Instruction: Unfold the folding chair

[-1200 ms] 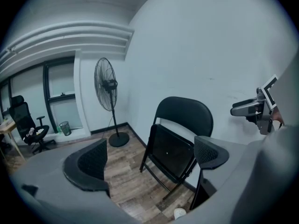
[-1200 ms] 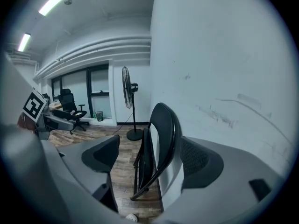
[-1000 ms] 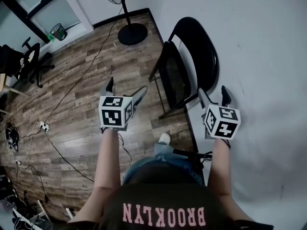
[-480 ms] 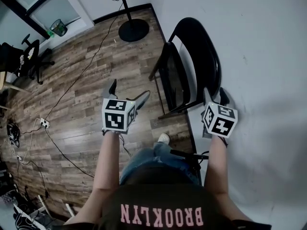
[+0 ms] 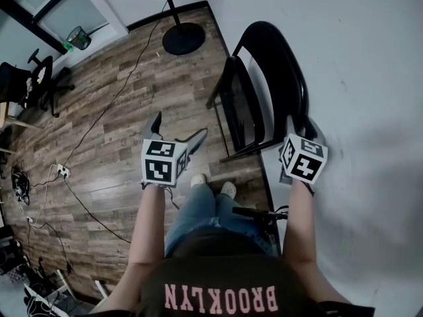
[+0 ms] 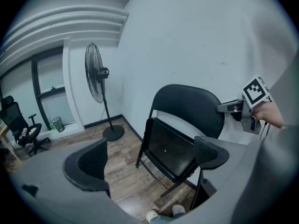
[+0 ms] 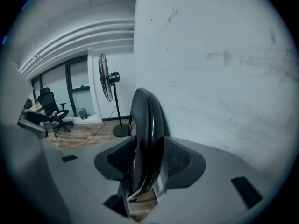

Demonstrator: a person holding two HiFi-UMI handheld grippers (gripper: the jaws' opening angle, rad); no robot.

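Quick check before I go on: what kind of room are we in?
Probably an office or lab room: wood-plank floor, a rolling office chair at the far side, a pedestal fan, and cables trailing across the floor near the folding chair.

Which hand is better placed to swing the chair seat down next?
Left. The left tongs stand open, empty, facing the folded seat. The right tongs have just been closing on the backrest, likely steadying it.

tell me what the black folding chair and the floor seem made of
On the black folding chair, the backrest looks like padded vinyl by its soft sheen; the thin legs seem painted metal tube. The brown plank floor: wood or wood-look laminate, by grain and seams.
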